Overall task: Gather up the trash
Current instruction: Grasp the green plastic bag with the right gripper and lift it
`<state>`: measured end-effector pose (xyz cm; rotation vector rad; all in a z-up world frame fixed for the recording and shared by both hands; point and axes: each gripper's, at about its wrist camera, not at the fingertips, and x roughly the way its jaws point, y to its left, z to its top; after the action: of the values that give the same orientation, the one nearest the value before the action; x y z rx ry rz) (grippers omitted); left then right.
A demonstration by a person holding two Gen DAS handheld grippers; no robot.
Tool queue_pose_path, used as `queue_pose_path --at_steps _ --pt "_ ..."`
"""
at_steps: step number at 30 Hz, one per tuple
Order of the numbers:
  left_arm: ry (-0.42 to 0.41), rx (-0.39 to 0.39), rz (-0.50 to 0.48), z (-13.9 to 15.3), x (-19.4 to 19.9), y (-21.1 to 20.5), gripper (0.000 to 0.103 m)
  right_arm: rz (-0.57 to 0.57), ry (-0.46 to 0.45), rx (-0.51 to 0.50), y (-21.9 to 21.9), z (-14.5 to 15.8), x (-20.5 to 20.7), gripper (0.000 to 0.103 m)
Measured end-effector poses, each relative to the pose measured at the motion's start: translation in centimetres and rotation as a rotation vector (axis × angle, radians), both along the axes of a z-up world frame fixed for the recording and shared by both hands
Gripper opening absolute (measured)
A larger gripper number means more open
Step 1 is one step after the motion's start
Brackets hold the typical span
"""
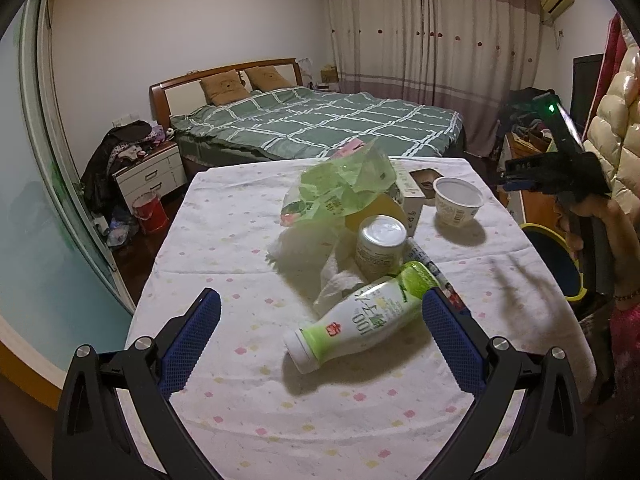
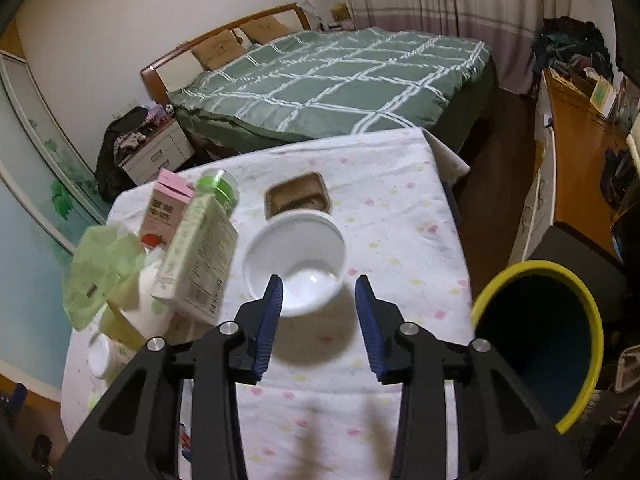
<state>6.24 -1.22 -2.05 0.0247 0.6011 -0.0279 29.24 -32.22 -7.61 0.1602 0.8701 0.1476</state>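
left gripper (image 1: 320,332) jaws apart, bottle (image 1: 360,316) lying between | right gripper (image 2: 319,300) jaws apart, over cup (image 2: 294,260), maybe touching | bin (image 2: 538,344) to its right

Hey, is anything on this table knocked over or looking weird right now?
Yes: the green-and-white bottle lies on its side near the left hand-held gripper. No spill visible. The white cup stands upright and empty.

The left wrist camera looks along its open fingers from low over the near end of the table (image 1: 224,216), facing the bed (image 1: 320,120), with a bottle (image 1: 360,320) close below. The right wrist camera looks down from higher, close above a white cup (image 2: 296,256). Both views share table, cup (image 1: 458,200) and bed (image 2: 340,80).
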Motion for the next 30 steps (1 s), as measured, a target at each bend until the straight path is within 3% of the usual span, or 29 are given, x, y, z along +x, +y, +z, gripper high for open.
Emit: queue_pose_path --at_steps 2,7,9,11,16,21,22,23,26,30 --pt "-0.007 0.004 0.003 -0.1 0.4 0.2 0.099 0.032 -0.047 -0.029 1.5 0.9 -0.5 0.037" --pt "0.011 0.000 0.013 -0.4 1.5 0.8 0.099 0.234 -0.049 0.063 7.3 2.9 -0.6 0.037" --pt "0.013 -0.006 0.016 -0.5 1.9 0.9 0.099 0.308 -0.046 0.088 9.9 3.5 -0.4 0.041" --pt "0.019 -0.009 0.016 -0.8 2.1 1.1 0.099 0.360 -0.052 0.099 12.6 4.4 0.0 0.056" --pt "0.014 -0.008 0.025 -1.1 2.1 1.9 0.099 0.394 -0.043 0.042 17.4 5.2 1.3 0.072" --pt "0.033 -0.027 0.015 -1.8 2.3 2.4 0.099 0.382 0.024 -0.027 19.9 3.1 3.7 0.073" --pt "0.037 -0.028 0.011 -1.9 2.3 2.4 0.099 0.391 0.052 -0.016 20.2 2.6 4.2 0.069" --pt "0.042 -0.030 0.009 -2.0 2.4 2.4 0.099 0.394 0.064 -0.008 19.7 2.2 4.0 0.054" --pt "0.057 -0.038 0.006 -2.3 2.5 2.5 0.099 0.395 0.093 -0.002 19.6 1.5 4.2 0.027" --pt "0.072 -0.055 0.010 -2.4 2.5 2.7 0.099 0.396 0.061 0.039 18.6 2.2 3.2 0.007"
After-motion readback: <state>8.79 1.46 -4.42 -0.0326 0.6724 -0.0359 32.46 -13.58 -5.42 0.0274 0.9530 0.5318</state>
